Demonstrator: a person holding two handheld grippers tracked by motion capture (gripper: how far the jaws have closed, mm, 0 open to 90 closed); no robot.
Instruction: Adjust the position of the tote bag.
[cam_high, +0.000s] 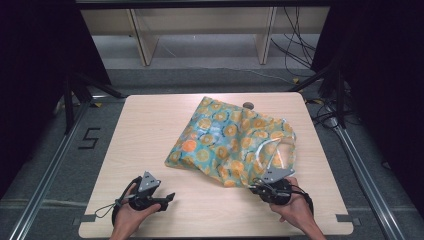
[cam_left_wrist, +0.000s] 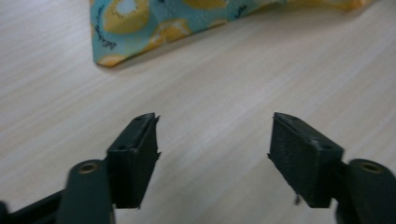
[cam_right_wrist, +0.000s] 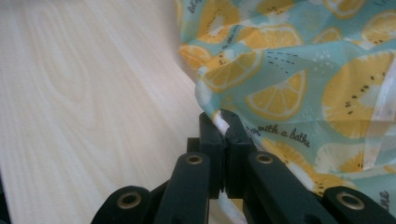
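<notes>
A teal cloth bag (cam_high: 230, 142) printed with orange and lemon slices lies crumpled across the middle and right of the wooden table (cam_high: 150, 130). My right gripper (cam_high: 256, 188) sits at the bag's near edge, shut on a fold of its fabric (cam_right_wrist: 223, 122), which is pinched between the jaws in the right gripper view. My left gripper (cam_high: 167, 198) rests near the table's front left, open, with only bare wood between its jaws (cam_left_wrist: 212, 140). A corner of the bag (cam_left_wrist: 109, 59) lies ahead of it, apart from the jaws.
A white handle loop of the bag (cam_high: 275, 150) lies on its right side. A small dark round mark (cam_high: 247, 105) sits at the table's far edge. Metal frame rails (cam_high: 50, 165) run along both sides, with shelving and cables (cam_high: 295, 45) behind.
</notes>
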